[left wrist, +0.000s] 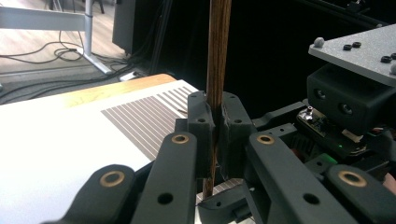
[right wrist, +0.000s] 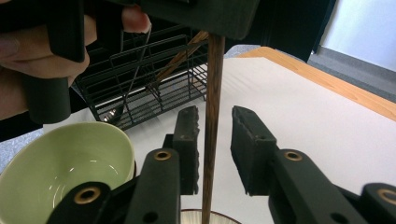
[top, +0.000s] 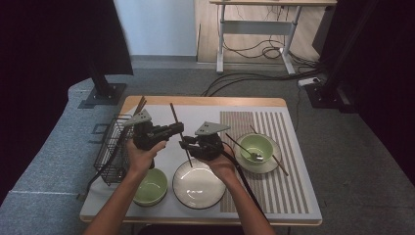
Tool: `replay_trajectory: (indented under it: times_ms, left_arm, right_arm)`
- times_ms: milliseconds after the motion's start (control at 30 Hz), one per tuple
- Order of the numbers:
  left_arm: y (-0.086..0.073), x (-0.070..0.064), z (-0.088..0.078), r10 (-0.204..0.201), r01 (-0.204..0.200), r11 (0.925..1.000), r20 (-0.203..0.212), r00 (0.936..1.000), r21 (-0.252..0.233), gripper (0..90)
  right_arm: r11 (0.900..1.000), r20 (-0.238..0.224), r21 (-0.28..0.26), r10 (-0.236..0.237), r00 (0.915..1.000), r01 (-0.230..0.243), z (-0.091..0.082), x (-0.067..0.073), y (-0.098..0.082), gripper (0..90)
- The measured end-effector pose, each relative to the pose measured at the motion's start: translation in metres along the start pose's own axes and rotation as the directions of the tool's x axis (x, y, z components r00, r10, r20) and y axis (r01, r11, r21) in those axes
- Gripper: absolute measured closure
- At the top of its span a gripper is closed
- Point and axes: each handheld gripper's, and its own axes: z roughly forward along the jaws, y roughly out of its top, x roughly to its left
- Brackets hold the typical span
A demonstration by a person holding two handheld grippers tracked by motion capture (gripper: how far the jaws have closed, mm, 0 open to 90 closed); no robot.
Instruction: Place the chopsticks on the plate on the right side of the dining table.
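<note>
A chopstick is held upright just left of the high view's centre, above the surface. It is clamped between the pads of the left claw, seemingly so that it can be handed across. The right claw is set around the stick's lower part: in the right claw view the stick rests against one pad, the other pad is clear of it, so it is not yet gripped there.

Below the claws a white plate lies empty. At lower left a green bowl is empty too. At centre right a second green bowl stands on a saucer and holds a spoon. At the left edge more chopsticks are stood in a wire rack.
</note>
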Motion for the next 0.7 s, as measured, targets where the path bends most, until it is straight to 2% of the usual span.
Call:
replay_trajectory:
  times_ms: [167, 233, 300, 700]
  left_arm:
    - [-0.0002, 0.0000, 0.0004, -0.002, 0.002, 1.0000, 0.005, 1.0000, 0.003, 84.7]
    - [-0.0006, -0.0004, 0.0010, -0.003, 0.003, 1.0000, 0.005, 1.0000, 0.004, 84.6]
    - [-0.0010, -0.0006, 0.0013, -0.003, 0.003, 1.0000, 0.007, 1.0000, 0.004, 84.5]
    - [-0.0017, -0.0004, 0.0024, 0.000, 0.000, 0.9999, 0.007, 1.0000, 0.013, 84.5]
  right_arm:
    - [1.000, -0.011, -0.006, -0.008, 0.9999, 0.008, 0.0020, 0.0015, 0.0003, 79.5]
    - [1.000, 0.009, -0.020, -0.012, 0.9999, 0.012, 0.0013, 0.0019, 0.0007, 81.6]
    - [0.999, 0.005, -0.035, -0.002, 1.0000, 0.002, 0.0010, 0.0014, 0.0013, 82.8]
    - [1.000, 0.012, -0.027, -0.002, 0.9999, 0.002, 0.0021, 0.0023, 0.0009, 84.3]
